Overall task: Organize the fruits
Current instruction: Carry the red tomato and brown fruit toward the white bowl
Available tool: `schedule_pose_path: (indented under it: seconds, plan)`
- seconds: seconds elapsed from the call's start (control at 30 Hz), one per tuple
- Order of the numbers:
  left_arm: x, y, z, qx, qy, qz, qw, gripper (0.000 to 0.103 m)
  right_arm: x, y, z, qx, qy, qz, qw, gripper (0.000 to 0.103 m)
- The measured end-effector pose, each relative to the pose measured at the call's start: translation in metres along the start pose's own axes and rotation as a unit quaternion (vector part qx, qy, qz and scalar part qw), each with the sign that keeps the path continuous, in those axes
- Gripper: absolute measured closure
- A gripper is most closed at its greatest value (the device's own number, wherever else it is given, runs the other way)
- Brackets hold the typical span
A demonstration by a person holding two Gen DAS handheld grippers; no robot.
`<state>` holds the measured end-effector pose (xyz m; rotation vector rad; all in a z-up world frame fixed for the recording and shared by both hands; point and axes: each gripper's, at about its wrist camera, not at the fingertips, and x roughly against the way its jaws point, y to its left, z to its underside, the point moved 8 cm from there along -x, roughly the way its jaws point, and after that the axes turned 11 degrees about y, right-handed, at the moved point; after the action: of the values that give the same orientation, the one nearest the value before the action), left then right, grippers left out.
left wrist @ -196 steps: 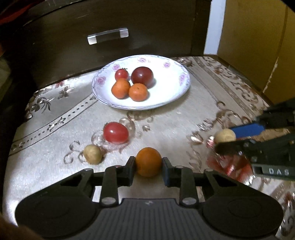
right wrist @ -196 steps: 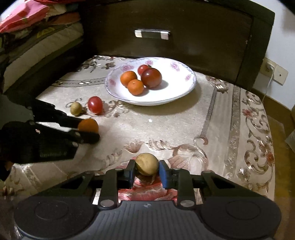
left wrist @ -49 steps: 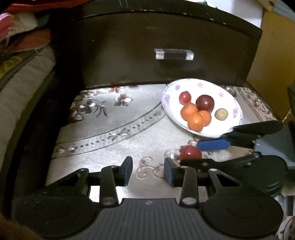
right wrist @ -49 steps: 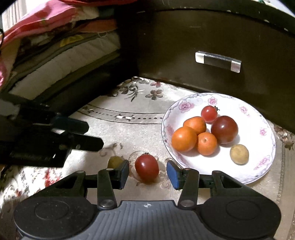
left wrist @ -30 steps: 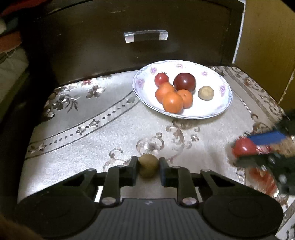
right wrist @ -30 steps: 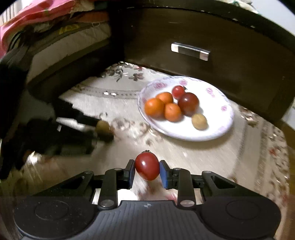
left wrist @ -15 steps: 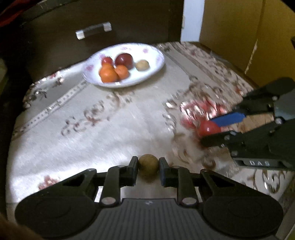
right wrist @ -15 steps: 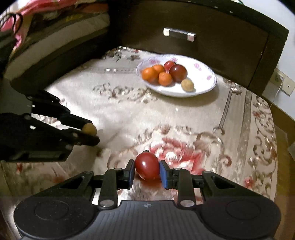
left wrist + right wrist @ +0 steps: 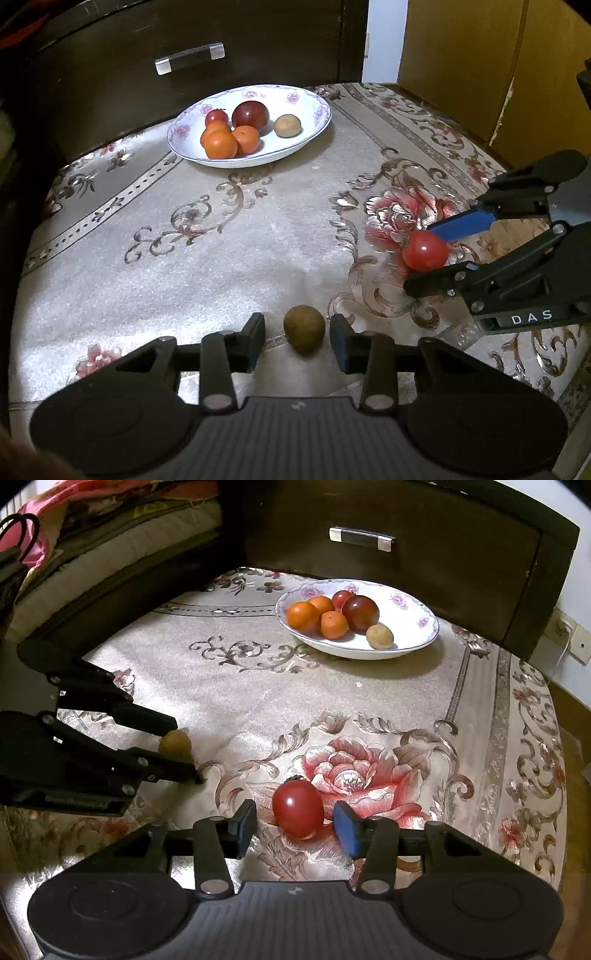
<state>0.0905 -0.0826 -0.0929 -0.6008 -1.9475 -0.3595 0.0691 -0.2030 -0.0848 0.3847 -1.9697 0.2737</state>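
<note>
Sheen and grain as I see them
My glossy red tomato sits on shimmery woven cloth; glazed china plate, dark wooden drawer, metal handle.

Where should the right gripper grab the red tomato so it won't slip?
Squeeze the red tomato across its widest middle, one pad on each side. It lies on the cloth with its stem pointing away. The right gripper, whose jaws have just been opening, already straddles it, so it can probably just close.

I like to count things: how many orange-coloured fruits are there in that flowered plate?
3. All sit bunched at the plate's left side: the largest orange in front, a second orange behind it, a third orange to its right. More could hide behind them.
</note>
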Motion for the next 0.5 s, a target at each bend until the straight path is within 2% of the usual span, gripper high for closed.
schedule_pose_path:
  seconds: [0.2,0.5]
  plan:
    - [0.0014,-0.0035,0.0006,0.002,0.000,-0.008,1.0000,0.060,0.0005,0.0004,-0.0006,0.003,0.002,-0.003,1.000,0.061]
    - [0.0018,-0.0086,-0.0005,0.006,0.006,-0.013,0.9999,0.069,-0.0028,0.0016,-0.0007,0.006,0.007,0.001,1.000,0.061]
